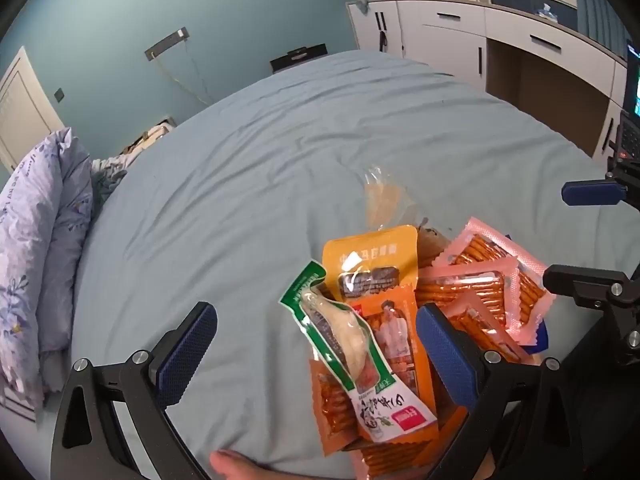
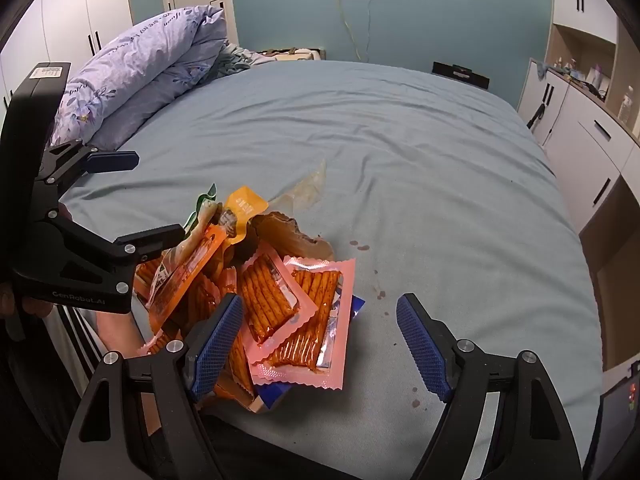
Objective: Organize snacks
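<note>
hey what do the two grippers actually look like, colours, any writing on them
Both are matte black frames with silver screw heads at the joints. The left gripper and right gripper carry fingers faced with blue, mesh-textured pads. In the right wrist view, the left gripper's body shows white lettering that looks like "GenRobot.AI" and a white sticker on top, too small to read. No cables show.
</note>
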